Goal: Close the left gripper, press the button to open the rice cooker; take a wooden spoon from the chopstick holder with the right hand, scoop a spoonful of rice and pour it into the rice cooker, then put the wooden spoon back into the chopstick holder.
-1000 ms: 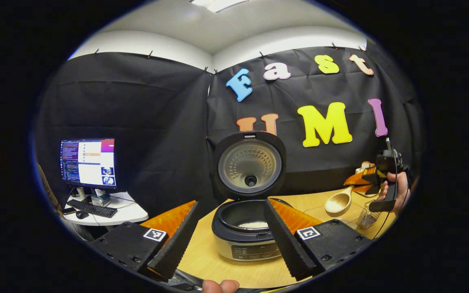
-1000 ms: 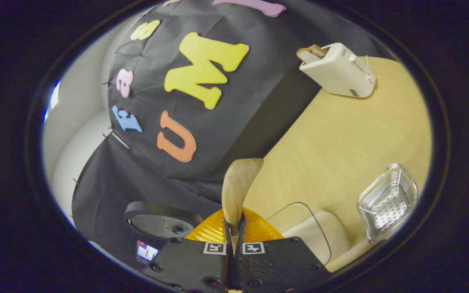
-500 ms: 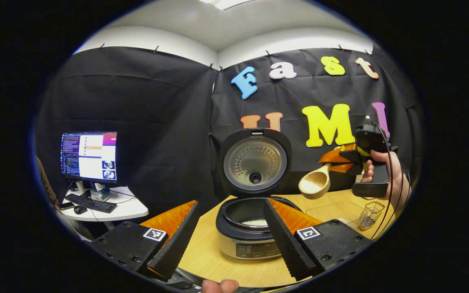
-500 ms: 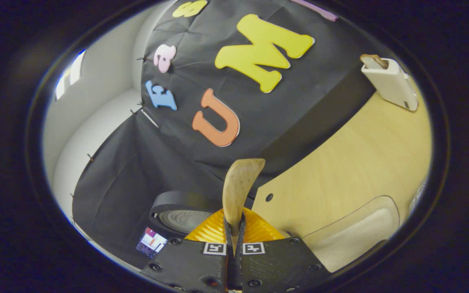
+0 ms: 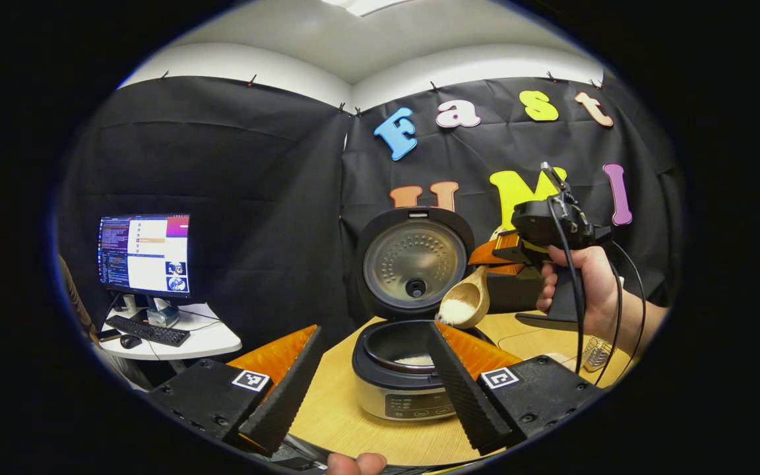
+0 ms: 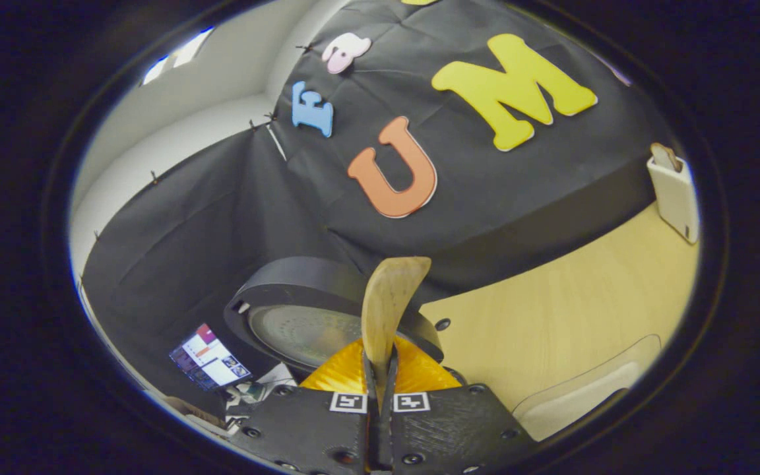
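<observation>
Right gripper clenched on the spoon, both fingers pressed to the handle, bowl edge-on ahead of them; in the left gripper view the spoon holds white rice, tipped toward the cooker, hanging just above its right rim; a hand grips that gripper's handle, cables trailing; left gripper released, fingers spread wide, the cooker between them and farther off; cooker lid upright and open, some rice in the pot; holder on the table behind the hand, partly hidden; toaster at the table's far edge; monitor on a side desk, left.
</observation>
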A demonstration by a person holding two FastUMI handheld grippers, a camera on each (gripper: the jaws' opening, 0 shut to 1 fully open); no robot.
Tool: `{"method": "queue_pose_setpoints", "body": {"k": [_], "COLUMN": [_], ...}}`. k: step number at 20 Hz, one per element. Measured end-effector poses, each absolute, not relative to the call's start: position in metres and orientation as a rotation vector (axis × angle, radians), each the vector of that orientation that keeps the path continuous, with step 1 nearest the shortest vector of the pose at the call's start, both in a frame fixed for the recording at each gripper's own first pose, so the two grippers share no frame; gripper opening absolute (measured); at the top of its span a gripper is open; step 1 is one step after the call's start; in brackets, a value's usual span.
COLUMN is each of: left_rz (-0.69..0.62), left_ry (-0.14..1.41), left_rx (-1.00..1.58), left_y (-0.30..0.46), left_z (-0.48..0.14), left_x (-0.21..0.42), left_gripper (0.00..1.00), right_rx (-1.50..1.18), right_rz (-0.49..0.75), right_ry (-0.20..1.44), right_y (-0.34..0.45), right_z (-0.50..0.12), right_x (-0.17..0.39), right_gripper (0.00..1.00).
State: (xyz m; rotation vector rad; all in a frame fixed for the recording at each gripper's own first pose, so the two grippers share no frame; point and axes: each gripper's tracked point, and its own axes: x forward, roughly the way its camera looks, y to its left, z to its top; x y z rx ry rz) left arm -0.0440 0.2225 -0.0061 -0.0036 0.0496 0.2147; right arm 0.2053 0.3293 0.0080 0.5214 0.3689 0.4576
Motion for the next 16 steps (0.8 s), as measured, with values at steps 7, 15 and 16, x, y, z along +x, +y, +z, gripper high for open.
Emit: {"method": "queue_pose_setpoints", "body": {"k": [7,15,16], "left_rz": [0.247,0.264,0.259], "left_ry": [0.043,0.048,0.05], "left_rx": [0.009,0.002,-0.012], "left_y": [0.232,0.239,0.24], "left_z": [-0.004,-0.009,-0.01], "left_x": [-0.048,-0.051,-0.05], "left_gripper": [1.0,1.0,0.99], "right_rx": [0.315,0.125,0.099], "right_rz": [0.462,0.468,0.468], "right_ry": [0.277,0.214,0.195], "right_y": [0.352,0.367,0.368], "right_z": [0.018,0.019,0.022], "right_x": [0.205,0.201,0.2], "right_gripper": [0.0,0.0,0.0]}}
